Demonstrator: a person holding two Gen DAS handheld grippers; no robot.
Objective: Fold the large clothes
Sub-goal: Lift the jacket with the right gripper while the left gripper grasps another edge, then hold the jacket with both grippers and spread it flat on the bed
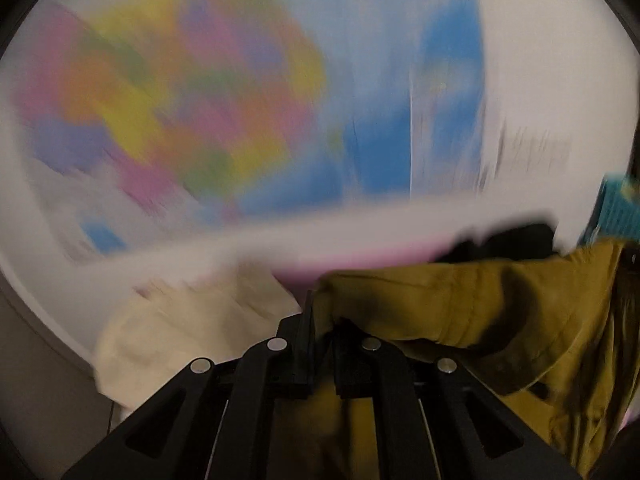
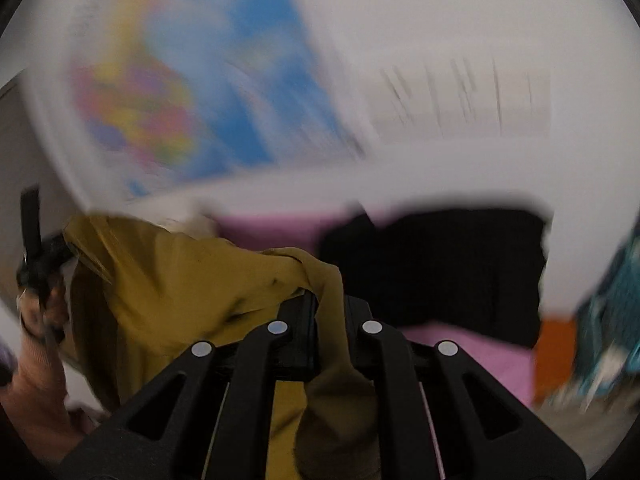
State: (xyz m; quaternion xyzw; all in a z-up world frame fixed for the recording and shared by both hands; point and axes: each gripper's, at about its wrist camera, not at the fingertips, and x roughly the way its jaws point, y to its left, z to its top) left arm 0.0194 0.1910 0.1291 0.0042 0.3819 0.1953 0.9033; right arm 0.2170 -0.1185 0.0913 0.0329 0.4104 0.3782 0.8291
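Observation:
A mustard-yellow garment [image 1: 460, 304] hangs lifted between both grippers, blurred by motion. My left gripper [image 1: 322, 320] is shut on one edge of it, and the cloth spreads away to the right and falls below the fingers. In the right wrist view the same mustard-yellow garment [image 2: 180, 280] stretches off to the left. My right gripper [image 2: 330, 308] is shut on a bunched fold of it that drapes down between the fingers. At the far left of that view a hand [image 2: 36, 320] holds the left gripper's dark body.
A pink surface [image 2: 480, 352] lies below. On it are a black garment [image 2: 440, 264], a cream cloth [image 1: 192, 320] and a teal patterned cloth [image 2: 616, 320] beside an orange item [image 2: 556, 352]. A colourful map poster [image 1: 180, 100] covers the white wall behind.

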